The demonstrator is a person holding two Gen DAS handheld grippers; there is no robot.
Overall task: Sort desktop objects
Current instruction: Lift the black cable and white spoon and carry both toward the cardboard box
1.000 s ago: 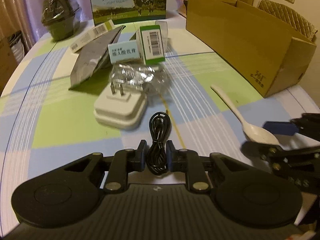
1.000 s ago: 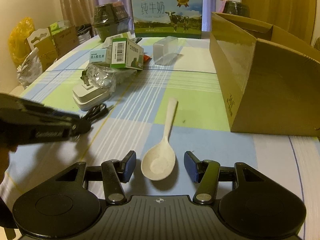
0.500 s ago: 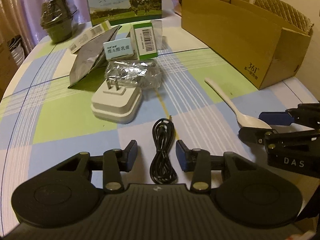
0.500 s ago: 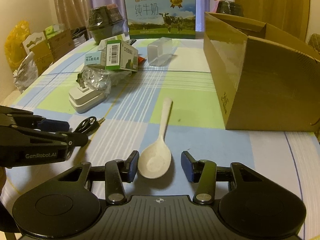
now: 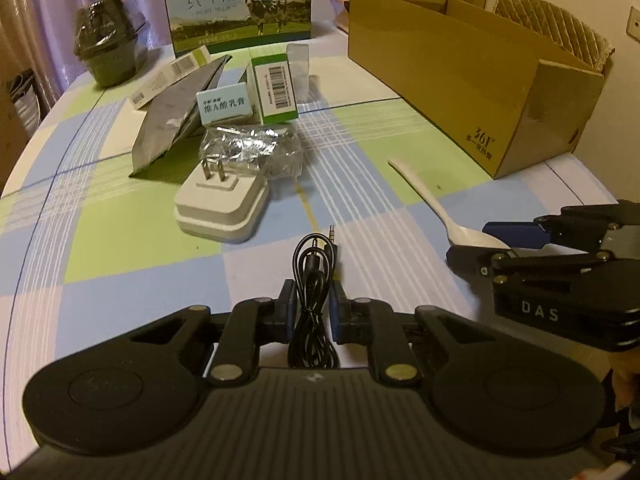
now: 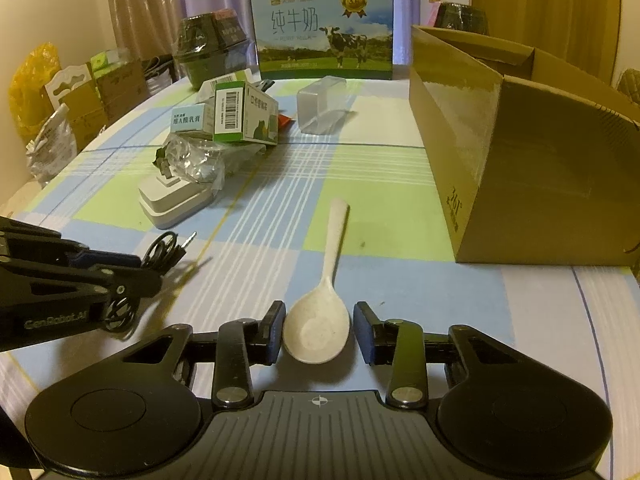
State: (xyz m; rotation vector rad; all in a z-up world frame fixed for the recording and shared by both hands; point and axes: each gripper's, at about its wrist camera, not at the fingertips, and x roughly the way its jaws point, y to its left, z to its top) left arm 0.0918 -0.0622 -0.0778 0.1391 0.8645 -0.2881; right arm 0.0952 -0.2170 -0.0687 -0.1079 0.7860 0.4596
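Left gripper (image 5: 313, 308): its blue-padded fingers are pressed in against a coiled black audio cable (image 5: 314, 280), pinching the bundle at its middle. The cable is thin and glossy, wound into a narrow loop; its two metal jack plugs point away from the gripper, and the far end of the loop lies on the worktop (image 5: 120, 240), which carries a checked cloth of green, blue and white.

Right gripper (image 6: 319, 330): fingers spread, one either side of the bowl of a cream-white plastic spoon (image 6: 320, 320). The left pad sits just beside the bowl's edge — contact cannot be confirmed — and the right pad stands clear of it. The spoon lies flat, bowl up, with its handle pointing away toward the far side of the worktop; the surface looks matte and slightly speckled.

Other items: a white wall-plug adapter (image 5: 220, 208) with its two prongs upward lies just beyond the cable, touching a crumpled clear plastic wrapper (image 5: 256, 152). Behind these stand a small pale-blue carton (image 5: 225, 105) and a green-and-white barcoded carton (image 5: 276, 90), beside a grey foil pouch (image 5: 172, 120). A large open brown cardboard box (image 6: 520, 152) stands to the right of the spoon — well apart from the cable. A printed milk carton with a cow picture (image 6: 324, 28) stands at the far edge.
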